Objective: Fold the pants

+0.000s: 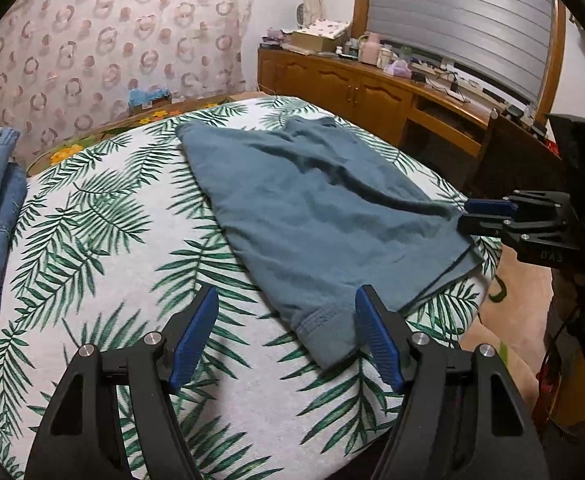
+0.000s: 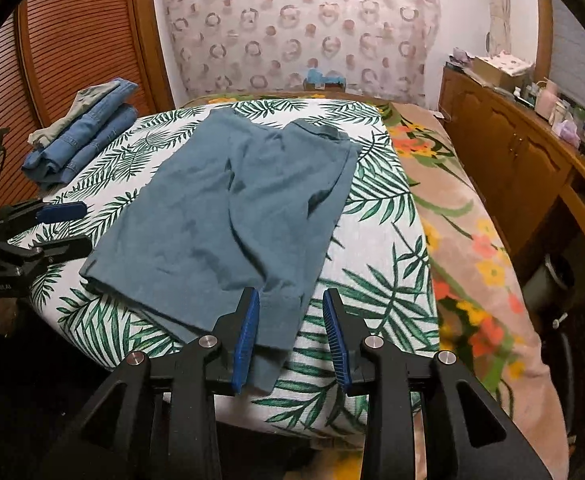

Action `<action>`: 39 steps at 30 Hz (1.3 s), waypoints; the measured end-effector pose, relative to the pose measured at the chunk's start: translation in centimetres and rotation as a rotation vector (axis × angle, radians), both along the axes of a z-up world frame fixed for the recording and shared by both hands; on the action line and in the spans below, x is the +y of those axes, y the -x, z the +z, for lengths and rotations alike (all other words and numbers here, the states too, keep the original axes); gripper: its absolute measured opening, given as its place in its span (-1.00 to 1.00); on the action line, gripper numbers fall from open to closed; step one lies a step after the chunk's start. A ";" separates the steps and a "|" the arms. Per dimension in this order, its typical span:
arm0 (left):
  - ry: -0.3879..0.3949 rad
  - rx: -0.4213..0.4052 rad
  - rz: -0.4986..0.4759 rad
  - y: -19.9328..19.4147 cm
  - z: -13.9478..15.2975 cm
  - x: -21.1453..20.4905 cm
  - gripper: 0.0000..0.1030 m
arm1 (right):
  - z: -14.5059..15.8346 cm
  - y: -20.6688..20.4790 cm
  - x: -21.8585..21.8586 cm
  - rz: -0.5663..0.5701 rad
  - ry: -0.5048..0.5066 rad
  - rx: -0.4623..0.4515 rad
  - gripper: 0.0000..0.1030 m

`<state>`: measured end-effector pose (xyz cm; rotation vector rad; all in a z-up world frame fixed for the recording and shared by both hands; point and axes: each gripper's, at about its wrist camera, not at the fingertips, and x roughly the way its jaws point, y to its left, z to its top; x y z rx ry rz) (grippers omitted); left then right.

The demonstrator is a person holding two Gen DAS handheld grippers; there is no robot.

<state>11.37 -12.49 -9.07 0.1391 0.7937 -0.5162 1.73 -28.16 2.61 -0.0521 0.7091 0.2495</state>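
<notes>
The pants [image 2: 236, 216] are blue-green and lie flat on the leafy sheet [image 2: 376, 248] that covers the bed. They are long from the end close to me to the far end, where the dotted curtain [image 2: 292, 28] hangs. In my right view they lean a bit, running from close and left to far and right. The wide part with the band is at the far end. The leg ends are at the end close to me. One leg lies on top of the other, and the cloth has soft wrinkles.

My left gripper [image 1: 286, 336] has its two blue fingers wide apart. It holds nothing. One leg end of the pants lies between its fingers, close to the right one. My right gripper [image 2: 292, 336] also has its fingers apart, and another leg end of the pants lies between them, right by the left finger. I cannot tell if that finger touches the cloth.

Left of the pants, at the edge of the sheet, there is a pile of folded jeans [image 2: 80, 140]. Right of the pants, a flowery blanket [image 2: 472, 240] shows from under the sheet. Past the blanket stands a long wooden cabinet [image 2: 512, 140] with small things on top. Behind the jeans is a brown slatted door [image 2: 72, 40].
</notes>
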 end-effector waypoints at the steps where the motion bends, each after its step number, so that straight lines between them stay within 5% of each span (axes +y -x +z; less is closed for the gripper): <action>1: -0.002 0.004 -0.004 0.0 -0.1 -0.1 0.39 | -0.1 0.0 0.2 0.003 -0.006 0.002 -0.34; 10: -0.017 0.024 -0.007 0.2 -1.1 -0.6 0.39 | -1.0 -0.3 0.8 0.010 -0.012 0.010 -0.34; 19: -0.023 0.029 -0.001 0.2 -1.5 -0.3 0.39 | 0.2 0.9 1.5 0.041 -0.012 -0.044 -0.76; 26: -0.017 0.028 0.000 0.3 -1.4 -0.1 0.39 | 0.7 1.6 1.8 0.054 -0.005 -0.073 -0.79; 33: 0.007 0.029 -0.047 1.0 -1.0 -0.4 -0.05 | 0.6 1.4 1.9 0.051 0.001 -0.071 -0.79; 39: -0.013 0.060 -0.077 1.0 -1.7 -1.4 -0.16 | 0.4 1.5 2.1 0.048 0.002 -0.068 -0.79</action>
